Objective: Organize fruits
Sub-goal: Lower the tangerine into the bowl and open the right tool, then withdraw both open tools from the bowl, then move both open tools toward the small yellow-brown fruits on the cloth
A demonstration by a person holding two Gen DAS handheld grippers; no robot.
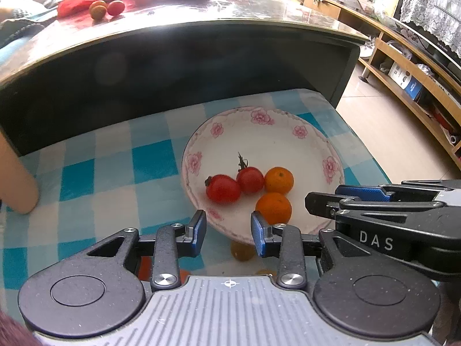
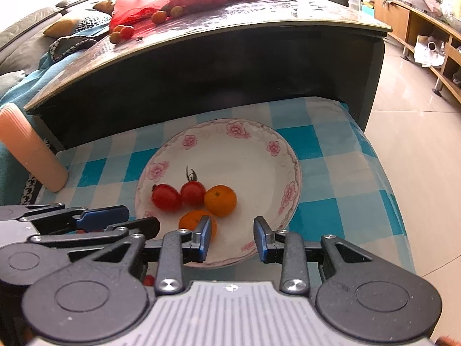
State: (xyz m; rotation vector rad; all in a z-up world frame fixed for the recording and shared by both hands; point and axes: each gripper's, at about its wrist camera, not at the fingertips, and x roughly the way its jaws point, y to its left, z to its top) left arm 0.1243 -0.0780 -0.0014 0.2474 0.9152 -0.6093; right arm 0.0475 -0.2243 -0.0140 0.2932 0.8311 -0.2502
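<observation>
A white plate with pink flowers [image 1: 259,132] [image 2: 245,155] sits on a blue-checked cloth. It holds two red tomatoes [image 1: 223,188] [image 2: 166,197] and two small oranges [image 1: 279,180] [image 2: 220,200]. My left gripper [image 1: 229,232] is open and empty, just in front of the plate's near rim. My right gripper [image 2: 232,238] is open and empty over the plate's near rim, with its left finger in front of the nearer orange [image 2: 191,220]. A yellowish fruit [image 1: 242,250] lies on the cloth below the left gripper.
A dark glossy table [image 1: 201,20] [image 2: 230,20] behind the cloth carries a red bag [image 2: 135,3] and more tomatoes and oranges. A peach cylinder [image 2: 31,147] stands at the left. Wooden shelves [image 1: 403,66] and tiled floor lie to the right.
</observation>
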